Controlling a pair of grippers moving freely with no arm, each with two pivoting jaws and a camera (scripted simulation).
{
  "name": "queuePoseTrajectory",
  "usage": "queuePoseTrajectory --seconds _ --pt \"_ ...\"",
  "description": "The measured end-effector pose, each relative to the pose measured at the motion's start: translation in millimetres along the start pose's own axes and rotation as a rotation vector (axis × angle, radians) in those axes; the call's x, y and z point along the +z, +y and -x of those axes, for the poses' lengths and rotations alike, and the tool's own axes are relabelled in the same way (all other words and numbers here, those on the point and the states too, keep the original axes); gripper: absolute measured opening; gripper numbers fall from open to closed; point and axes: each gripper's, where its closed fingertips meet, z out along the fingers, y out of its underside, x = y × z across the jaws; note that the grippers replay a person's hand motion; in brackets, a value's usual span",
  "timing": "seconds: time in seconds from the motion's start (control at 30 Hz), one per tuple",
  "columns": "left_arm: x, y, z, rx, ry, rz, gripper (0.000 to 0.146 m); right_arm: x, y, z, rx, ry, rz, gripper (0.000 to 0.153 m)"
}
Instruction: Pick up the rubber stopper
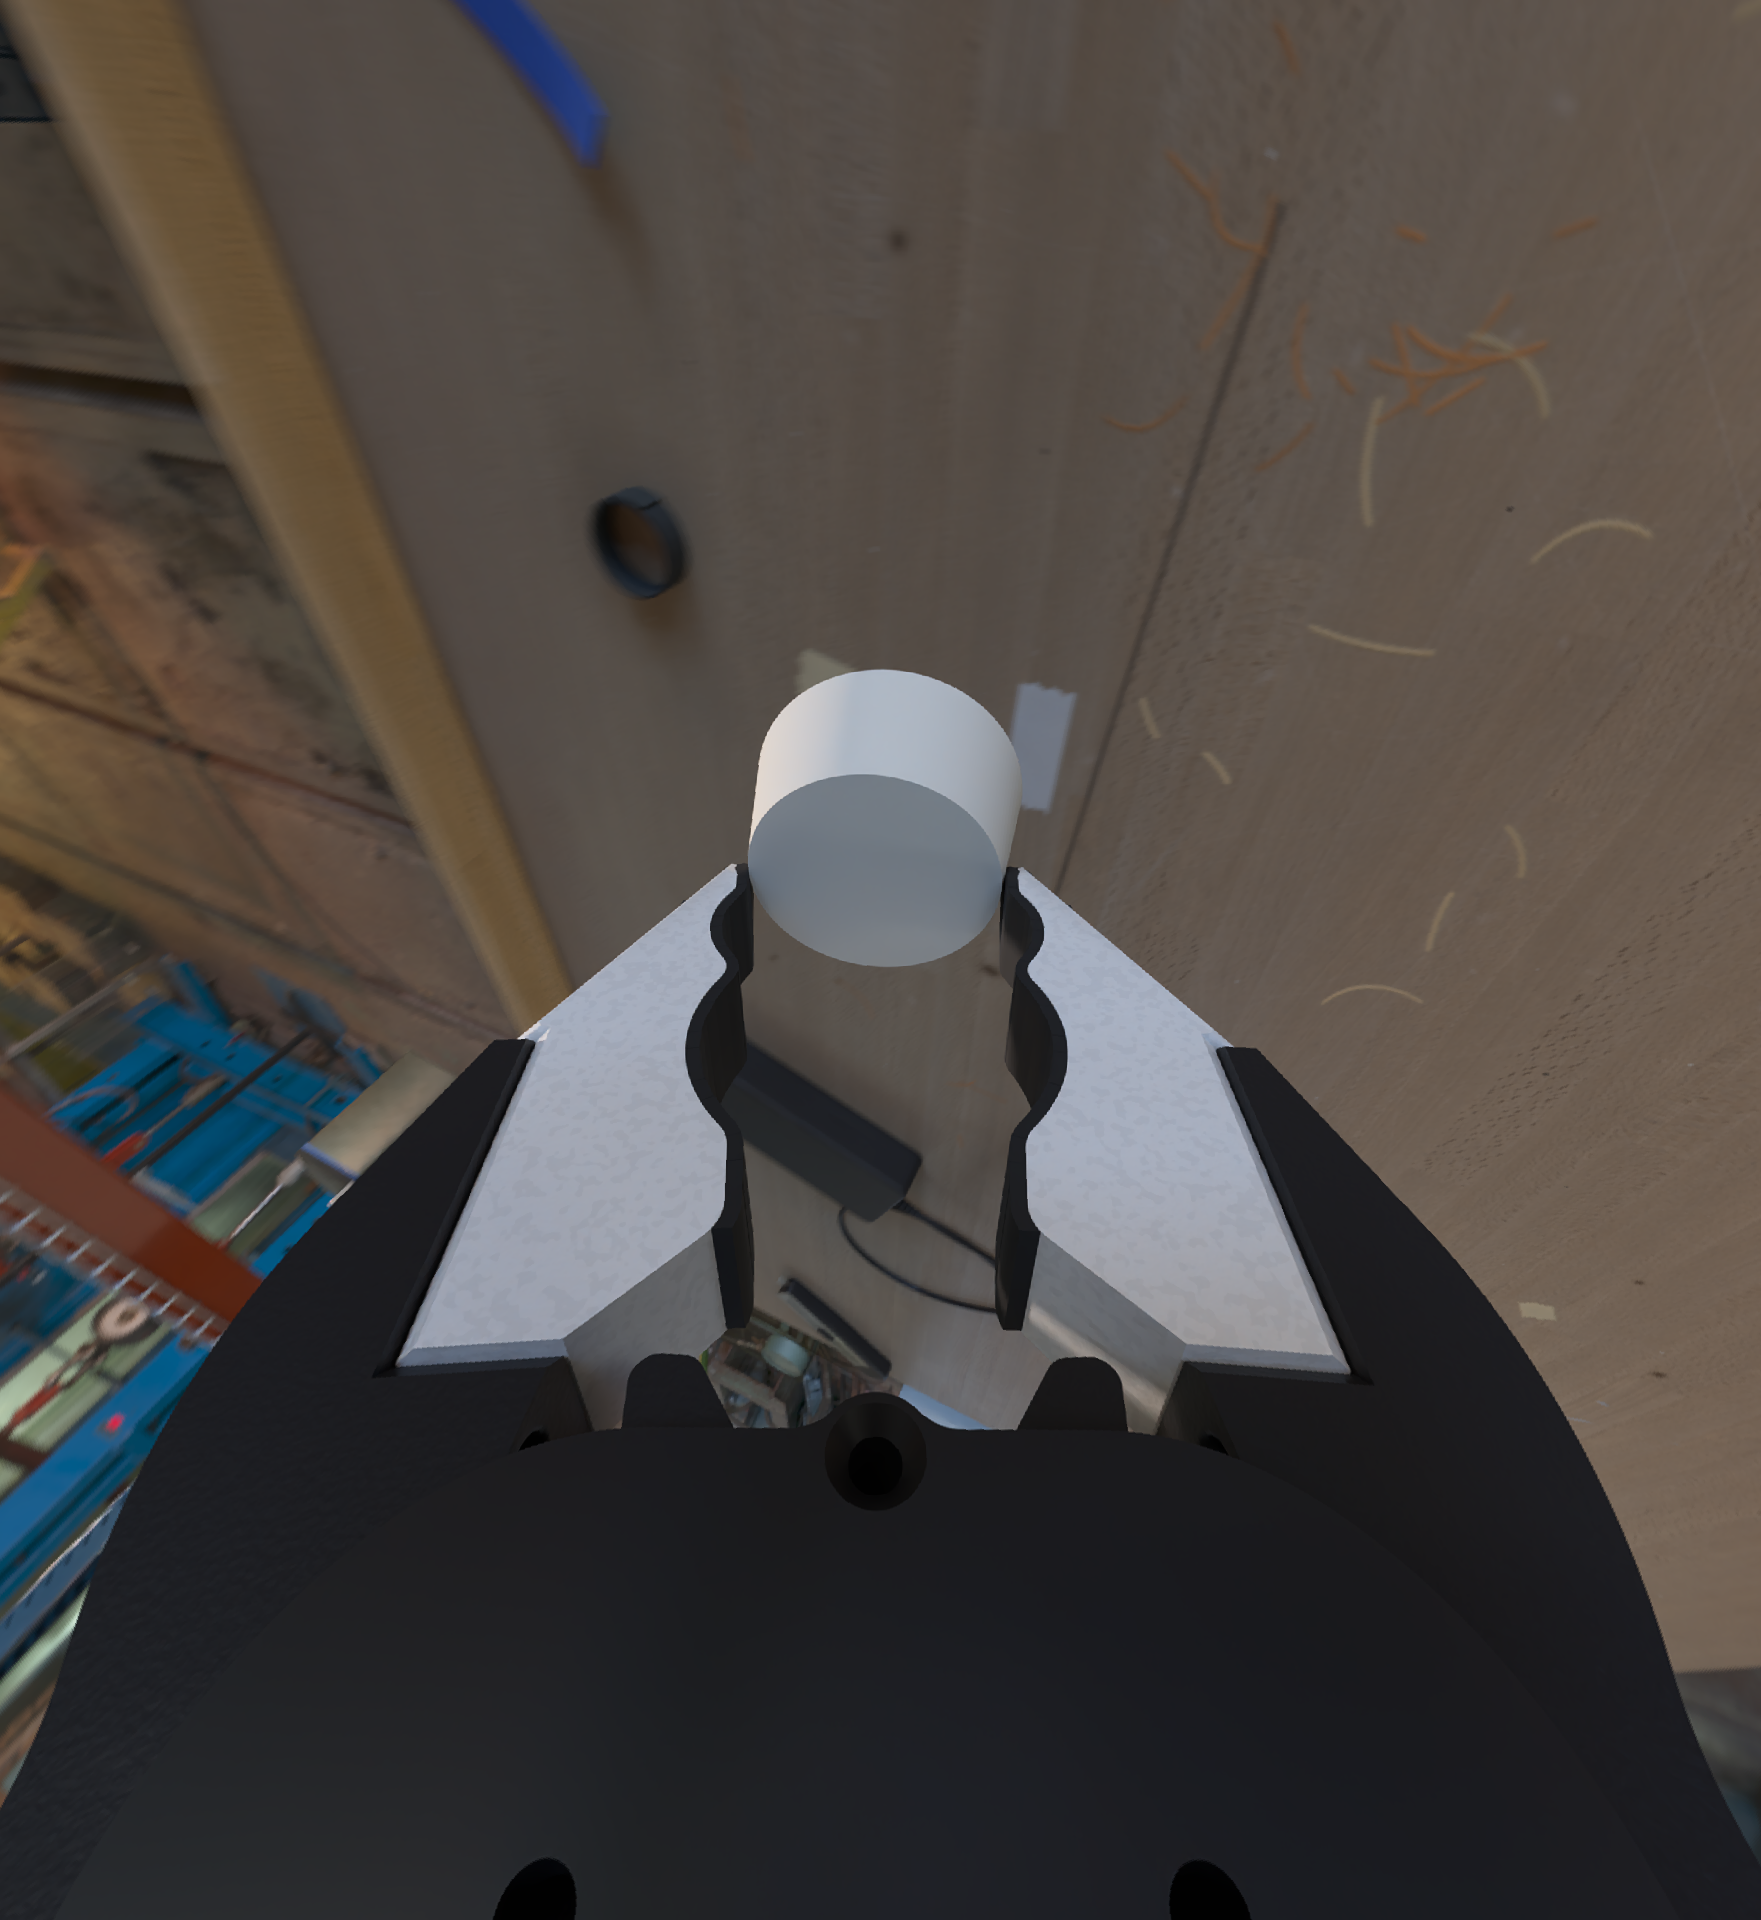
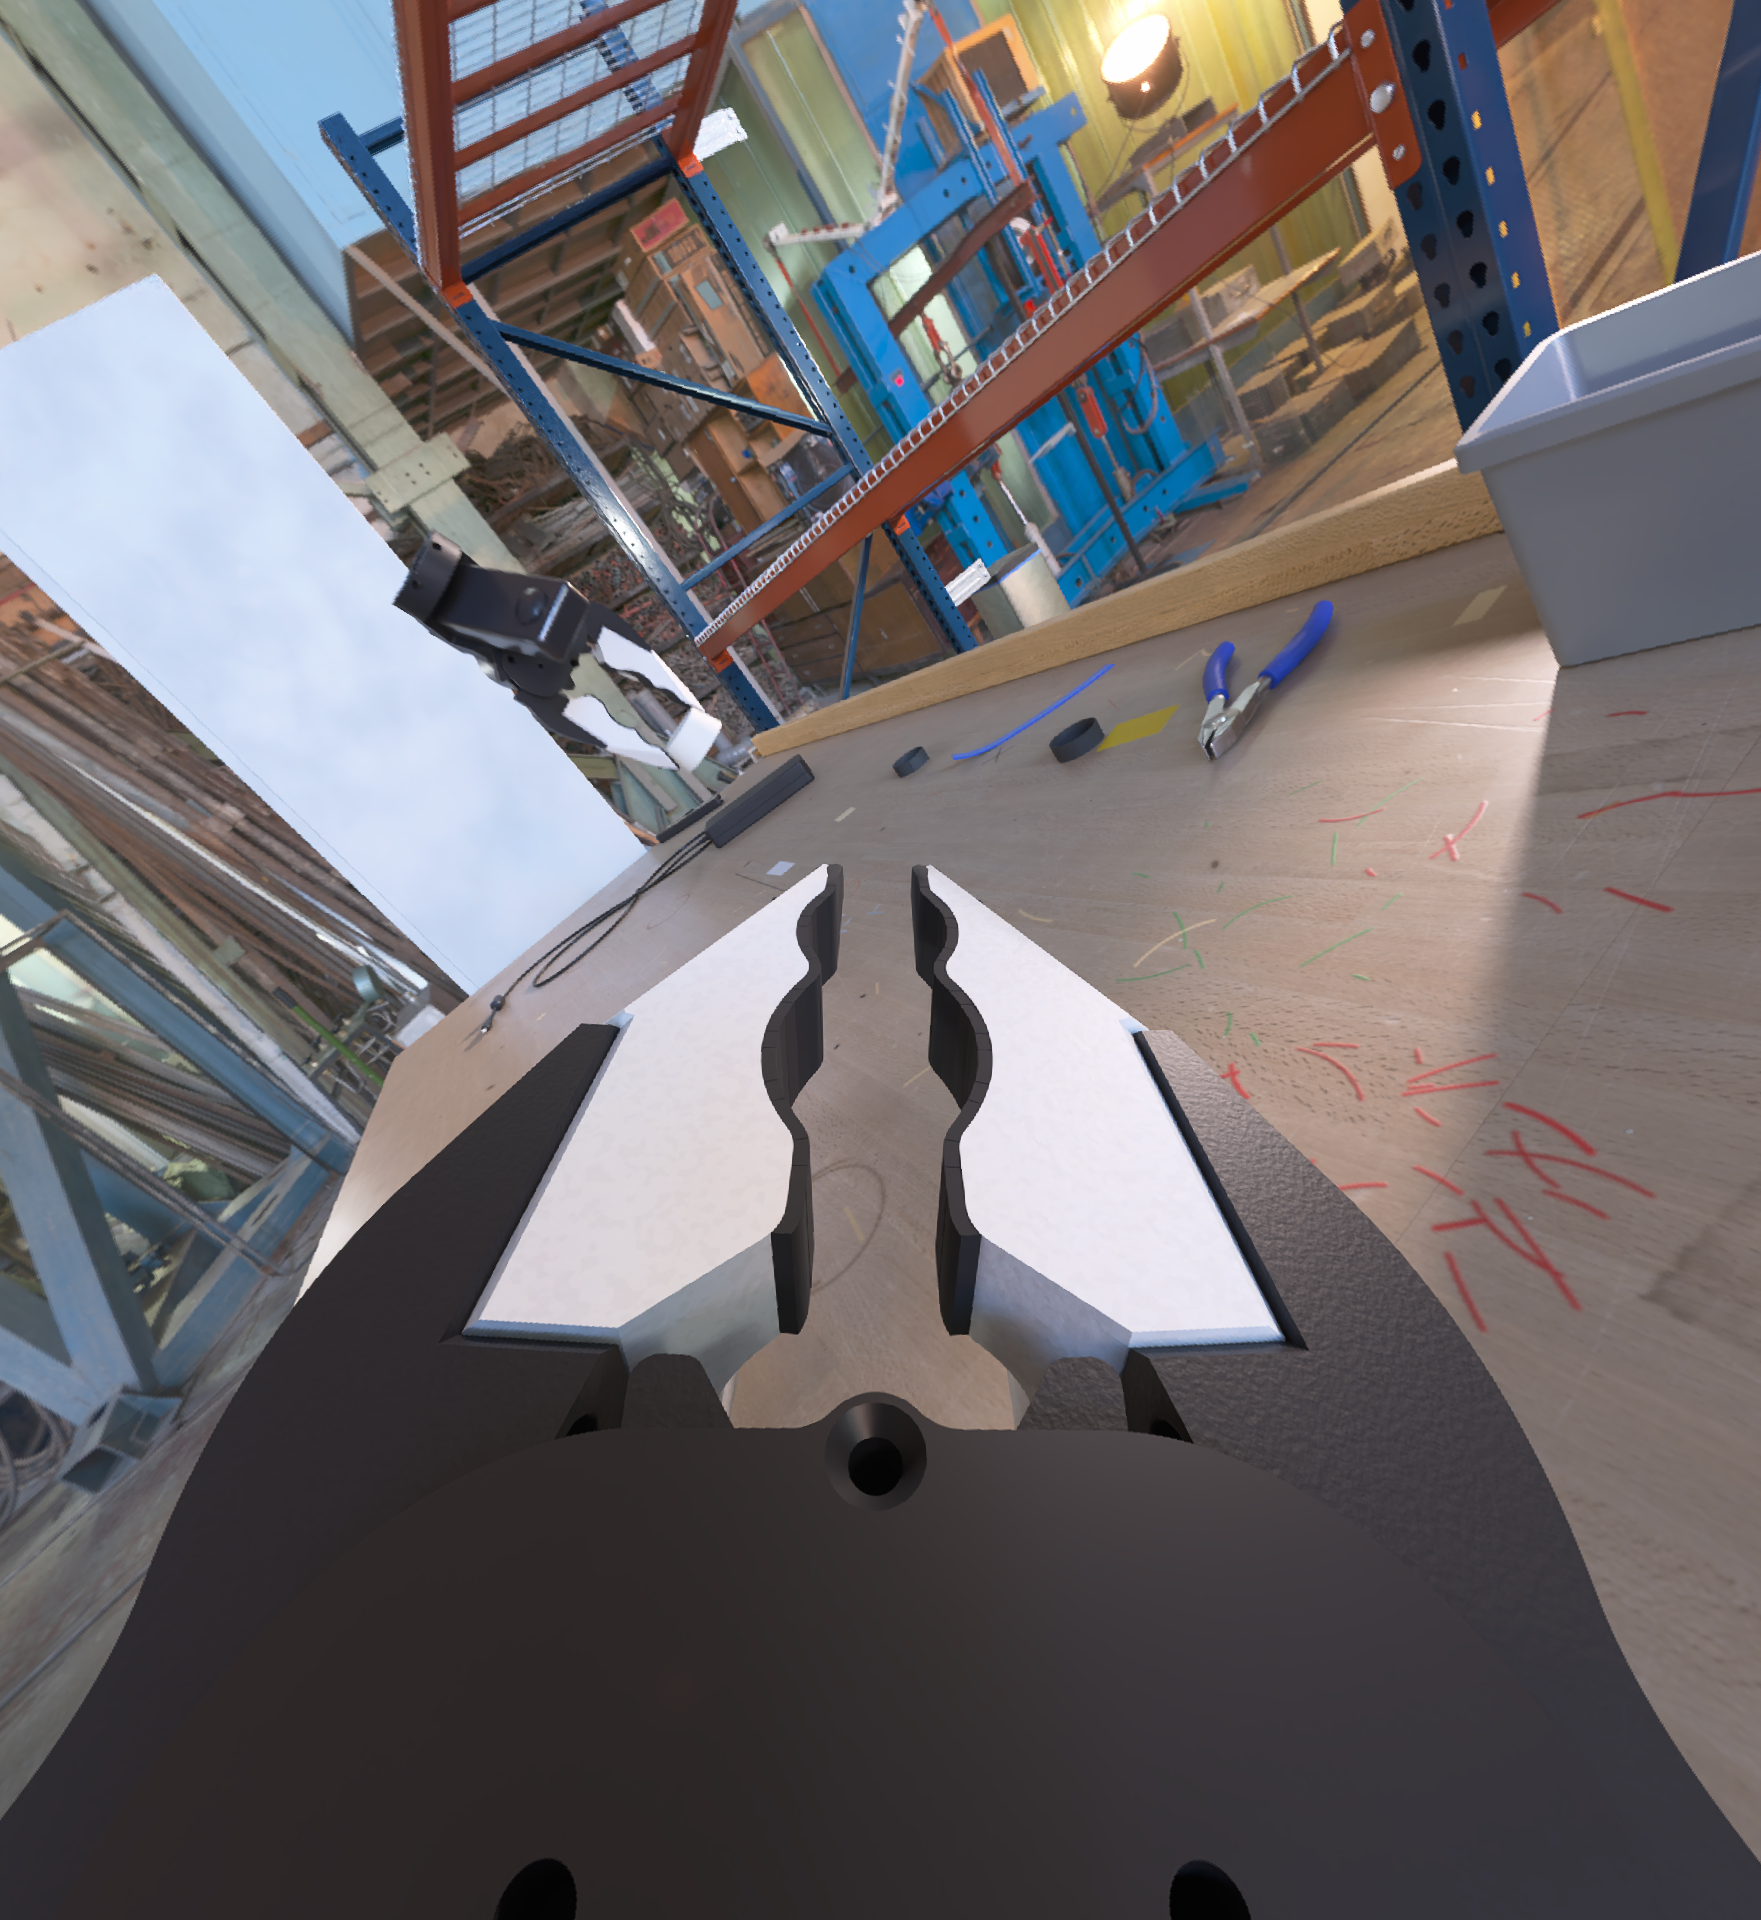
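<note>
Left wrist view – left hand-held gripper clamps one rubber stopper | right hand-held gripper apart – empty

White rubber stopper; blue-handled pliers, grey bin, black ring ahead of right hand-held gripper; tan woodgrain counter.

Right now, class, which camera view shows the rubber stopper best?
The left wrist view: the white rubber stopper fills the centre, clamped at the left gripper tips. The right wrist view shows it only small and distant.
</note>
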Motion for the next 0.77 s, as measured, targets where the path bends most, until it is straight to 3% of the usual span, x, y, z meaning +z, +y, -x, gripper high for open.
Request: queuePoseTrajectory --seconds 0.2,0.33,0.57,0.77 --pt "-88 0 48 -0.207 -0.265 -0.052 0.048 -15 -11 13 -0.051 -0.04 0.011 0.013" --pt "-137 -34 63 -0.289 -0.439 -0.128 0.048 -6 -10 29 -0.117 -0.131 0.071 0.012" --pt "-216 -171 52 -0.253 -0.687 -0.312 0.048 24 -15 79 -0.331 -0.314 0.141 0.015" --pt "-242 -304 14 -0.261 -0.729 -0.579 0.048 8 -6 60 -0.486 -0.198 0.087 0.017"
